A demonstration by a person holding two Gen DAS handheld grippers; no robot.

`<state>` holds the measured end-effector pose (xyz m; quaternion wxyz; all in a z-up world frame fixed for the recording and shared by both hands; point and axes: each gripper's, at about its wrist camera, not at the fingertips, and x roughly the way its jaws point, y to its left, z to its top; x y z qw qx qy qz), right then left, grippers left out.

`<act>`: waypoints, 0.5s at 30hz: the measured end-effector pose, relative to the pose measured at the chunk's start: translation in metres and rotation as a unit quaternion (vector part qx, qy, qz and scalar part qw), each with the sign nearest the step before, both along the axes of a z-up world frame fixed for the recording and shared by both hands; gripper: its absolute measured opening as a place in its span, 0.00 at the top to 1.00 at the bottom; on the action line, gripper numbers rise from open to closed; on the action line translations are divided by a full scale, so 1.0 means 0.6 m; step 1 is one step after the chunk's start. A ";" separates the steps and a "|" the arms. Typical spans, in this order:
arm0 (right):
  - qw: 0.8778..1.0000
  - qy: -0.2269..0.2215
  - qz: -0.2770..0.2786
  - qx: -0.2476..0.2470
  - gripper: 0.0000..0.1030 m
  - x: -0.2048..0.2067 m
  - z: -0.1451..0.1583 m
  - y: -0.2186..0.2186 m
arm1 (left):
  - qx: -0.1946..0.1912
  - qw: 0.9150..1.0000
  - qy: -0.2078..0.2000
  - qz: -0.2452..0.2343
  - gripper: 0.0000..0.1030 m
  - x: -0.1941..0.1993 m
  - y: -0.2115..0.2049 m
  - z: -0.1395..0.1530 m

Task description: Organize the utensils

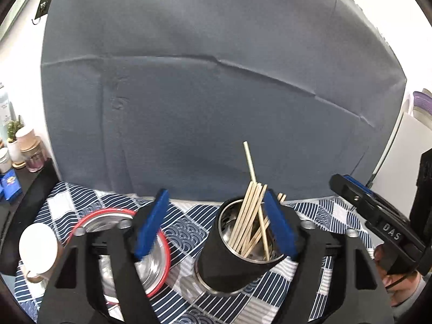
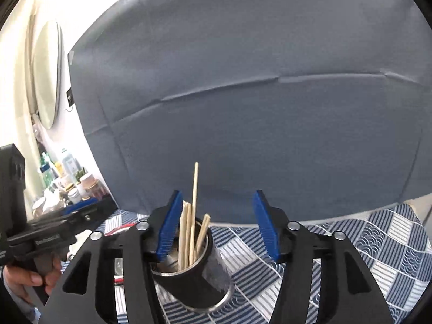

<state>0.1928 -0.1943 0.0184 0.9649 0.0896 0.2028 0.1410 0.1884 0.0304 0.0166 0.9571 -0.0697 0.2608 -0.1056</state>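
Note:
A black cup with a steel lining (image 1: 229,267) stands on the patterned cloth and holds several wooden chopsticks (image 1: 249,216); one stick pokes up higher than the rest. My left gripper (image 1: 216,195) is open just in front of the cup. Its right blue pad (image 1: 279,226) overlaps the chopsticks in the picture, and nothing is gripped. In the right wrist view the same cup (image 2: 194,283) and chopsticks (image 2: 191,232) sit behind the left pad (image 2: 168,226) of my right gripper (image 2: 216,197), which is open with nothing between its fingers.
A steel bowl with a red rim (image 1: 162,270) and a white mug (image 1: 37,245) lie left of the cup on the blue-and-white cloth (image 2: 364,243). A grey backdrop (image 1: 216,94) rises behind. Jars and plants (image 1: 19,145) crowd a side shelf at far left. A hand (image 2: 27,278) holds the other gripper.

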 end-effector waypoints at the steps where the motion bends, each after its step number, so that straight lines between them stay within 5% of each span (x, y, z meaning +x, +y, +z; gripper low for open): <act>1: 1.000 0.004 -0.003 -0.003 0.44 -0.005 0.002 -0.001 | -0.001 1.000 -0.002 0.000 0.24 -0.007 0.003 0.002; 8: 1.000 0.010 -0.013 -0.013 0.17 -0.050 0.008 -0.013 | 0.003 1.000 0.005 0.013 0.08 -0.037 0.011 0.007; 15: 0.999 0.020 -0.014 -0.029 0.13 -0.093 0.001 -0.019 | 0.024 0.999 0.036 0.017 0.06 -0.071 0.008 -0.003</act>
